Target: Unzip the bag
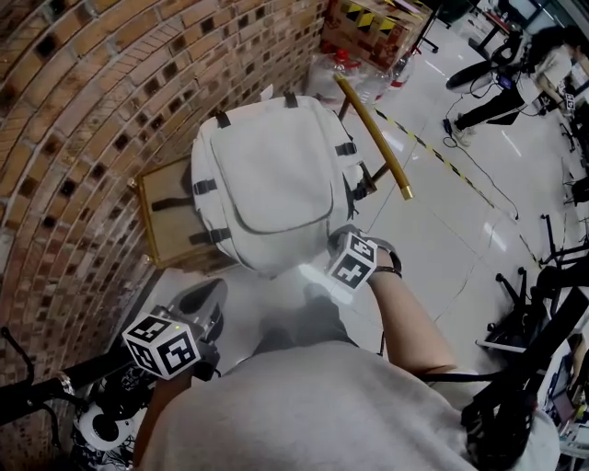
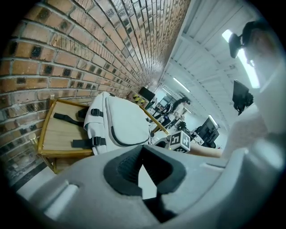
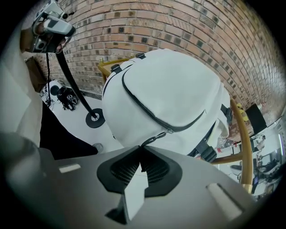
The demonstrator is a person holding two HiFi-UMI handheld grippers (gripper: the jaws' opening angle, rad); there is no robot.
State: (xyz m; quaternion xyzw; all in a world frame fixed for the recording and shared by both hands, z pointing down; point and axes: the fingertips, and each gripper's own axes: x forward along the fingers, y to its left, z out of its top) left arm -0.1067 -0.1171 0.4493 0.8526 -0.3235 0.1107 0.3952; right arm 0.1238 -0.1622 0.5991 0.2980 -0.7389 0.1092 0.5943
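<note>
A white backpack (image 1: pixel 271 184) stands upright on a wooden chair (image 1: pixel 170 235) against the brick wall. Its front pocket zipper (image 3: pixel 147 109) runs in a dark curve across the flap. A dark cord pull (image 3: pixel 156 137) hangs from the slider, and my right gripper (image 3: pixel 141 150) is shut on its end. In the head view the right gripper (image 1: pixel 339 237) sits at the bag's lower right corner. My left gripper (image 1: pixel 212 290) hangs back below the bag, apart from it. The left gripper (image 2: pixel 142 150) is shut with nothing in it, and the backpack (image 2: pixel 120 123) lies ahead of it.
The brick wall (image 1: pixel 74 110) curves along the left. The chair's golden rail (image 1: pixel 373 133) slants past the bag's right side. A cardboard box (image 1: pixel 373 23) and bottles stand behind. A black stand base (image 3: pixel 94 118) rests on the white floor, with dark gear (image 1: pixel 101 423) at lower left.
</note>
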